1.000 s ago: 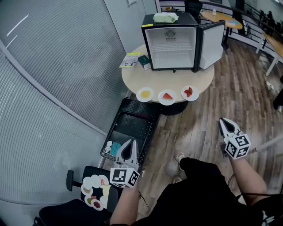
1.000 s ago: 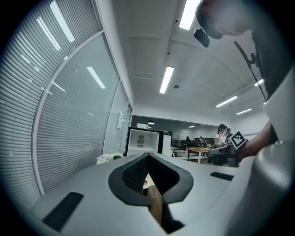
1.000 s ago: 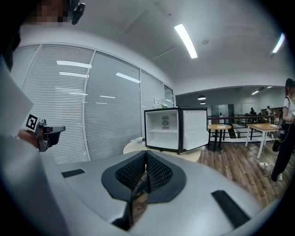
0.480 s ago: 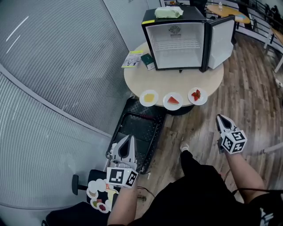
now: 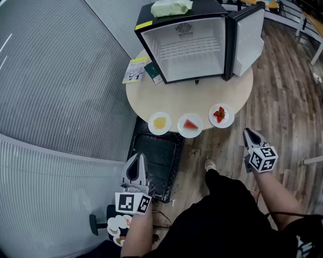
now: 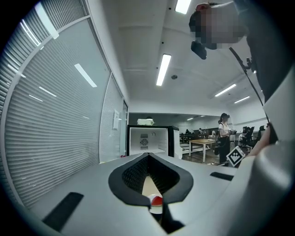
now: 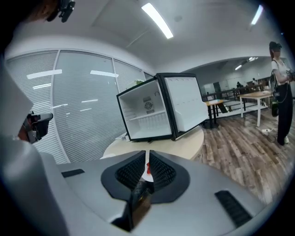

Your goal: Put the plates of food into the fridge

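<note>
**Left gripper (image 5: 135, 160) and right gripper (image 5: 248, 133) both closed, empty**

Each has its jaws together, over the floor near the table (image 5: 151, 95). Three plates of food (image 5: 190, 124) line the table's near edge. The fridge (image 5: 202, 10) stands open at the far edge.

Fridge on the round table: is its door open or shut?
Open. The door is swung out to the right of the fridge, baring an empty white interior.
</note>
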Motion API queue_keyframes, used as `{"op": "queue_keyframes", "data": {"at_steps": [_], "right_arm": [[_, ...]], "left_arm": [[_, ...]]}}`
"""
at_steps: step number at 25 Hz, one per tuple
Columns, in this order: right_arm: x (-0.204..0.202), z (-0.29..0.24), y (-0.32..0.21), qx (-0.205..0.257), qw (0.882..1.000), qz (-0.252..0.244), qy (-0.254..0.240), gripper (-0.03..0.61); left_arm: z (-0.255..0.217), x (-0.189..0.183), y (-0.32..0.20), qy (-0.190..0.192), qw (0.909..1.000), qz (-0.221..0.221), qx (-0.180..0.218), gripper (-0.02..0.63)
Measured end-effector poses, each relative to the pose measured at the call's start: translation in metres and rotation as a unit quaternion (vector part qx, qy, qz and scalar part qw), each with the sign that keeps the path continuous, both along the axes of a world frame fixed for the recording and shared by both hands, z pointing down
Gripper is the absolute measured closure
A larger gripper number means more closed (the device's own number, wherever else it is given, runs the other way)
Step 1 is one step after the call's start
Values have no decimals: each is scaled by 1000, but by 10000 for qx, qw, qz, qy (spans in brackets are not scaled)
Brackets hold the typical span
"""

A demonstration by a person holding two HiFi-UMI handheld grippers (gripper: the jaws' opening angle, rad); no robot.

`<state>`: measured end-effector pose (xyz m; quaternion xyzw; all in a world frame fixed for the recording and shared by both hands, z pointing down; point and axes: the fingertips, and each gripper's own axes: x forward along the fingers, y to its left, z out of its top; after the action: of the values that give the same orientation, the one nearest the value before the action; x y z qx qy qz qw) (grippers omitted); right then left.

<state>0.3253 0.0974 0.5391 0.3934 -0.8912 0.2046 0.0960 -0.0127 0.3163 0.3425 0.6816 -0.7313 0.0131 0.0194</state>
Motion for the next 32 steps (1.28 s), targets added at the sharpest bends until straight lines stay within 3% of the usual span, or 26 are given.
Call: {"op": "queue_keyframes", "data": {"at_steps": [2, 7, 10, 18, 25, 29, 32], "right_arm": [[-7, 15, -18, -308, 9995, 53, -81, 568], [-19, 65, -43, -1150, 9931, 31, -212, 447], [-27, 92, -63, -1490, 9882, 139, -312, 420], [-27, 162, -101, -2517, 9627, 704, -693, 420], [-47, 189, -116, -3064, 9451, 599, -961, 420], [-55, 202, -115, -3450, 9286, 628, -1217, 420], [-59, 203, -115, -3547, 9247, 525, -1279, 420]], "left_arm": [[2, -9, -24, 4, 10000, -1, -75, 609], [4, -17, -77, -55, 9995, 155, -253, 609], [4, -23, -107, -145, 9990, 239, -345, 609], [17, -37, -164, -242, 9970, 281, -676, 609], [24, -40, -196, -286, 9958, 229, -844, 609], [20, -39, -203, -316, 9955, 212, -871, 609], [17, -41, -204, -353, 9954, 169, -872, 609]]}}
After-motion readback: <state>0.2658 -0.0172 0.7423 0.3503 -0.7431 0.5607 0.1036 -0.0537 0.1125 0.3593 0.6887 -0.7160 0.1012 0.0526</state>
